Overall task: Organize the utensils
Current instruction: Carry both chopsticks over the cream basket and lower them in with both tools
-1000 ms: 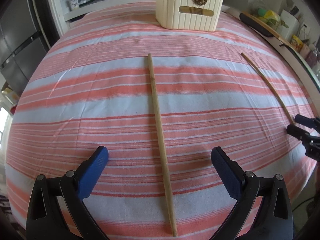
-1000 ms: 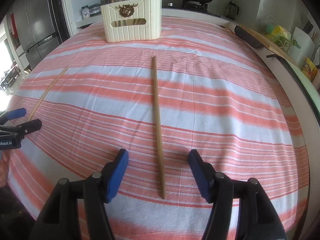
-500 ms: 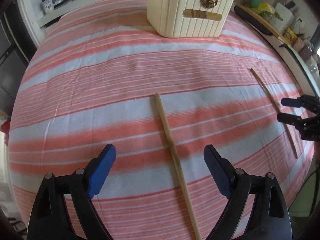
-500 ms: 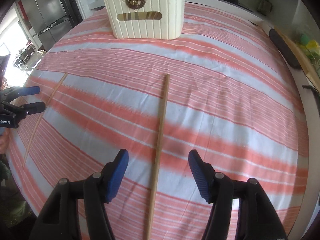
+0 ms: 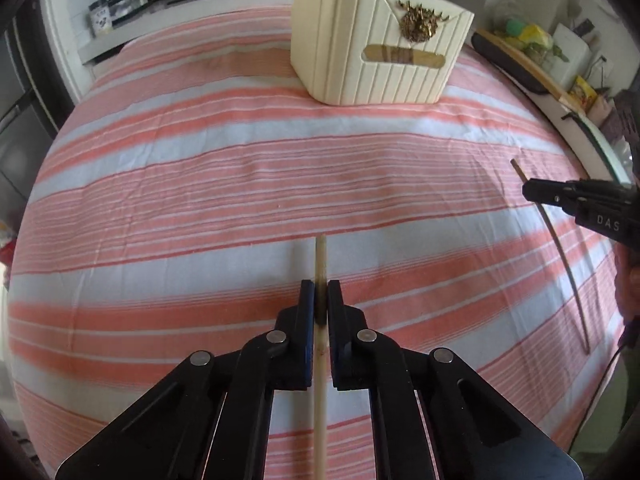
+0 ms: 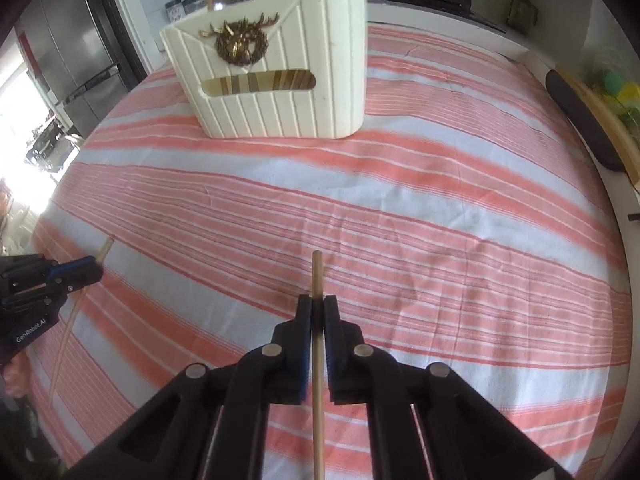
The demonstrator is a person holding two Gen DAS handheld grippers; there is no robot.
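My left gripper (image 5: 321,300) is shut on a pale wooden chopstick (image 5: 320,256) near its far end; the stick runs back between the jaws. My right gripper (image 6: 318,312) is shut on a second, browner chopstick (image 6: 317,272) the same way. Each gripper also shows at the edge of the other's view: the right gripper (image 5: 532,192) on its chopstick (image 5: 568,272), the left gripper (image 6: 94,272) on its chopstick (image 6: 72,312). A cream ribbed utensil holder (image 5: 380,60) with a gold deer emblem stands at the far side, several sticks upright in it; it also shows in the right wrist view (image 6: 280,80).
A red-and-white striped tablecloth (image 5: 200,200) covers the table. A dark wooden board (image 5: 516,64) and packets lie along the right edge. A counter with jars (image 5: 120,4) and a stove is behind. A steel fridge (image 6: 72,52) stands at the left.
Both grippers were open over their chopsticks; both have moved forward along the sticks and shut on them near the far ends. The holder looks closer.
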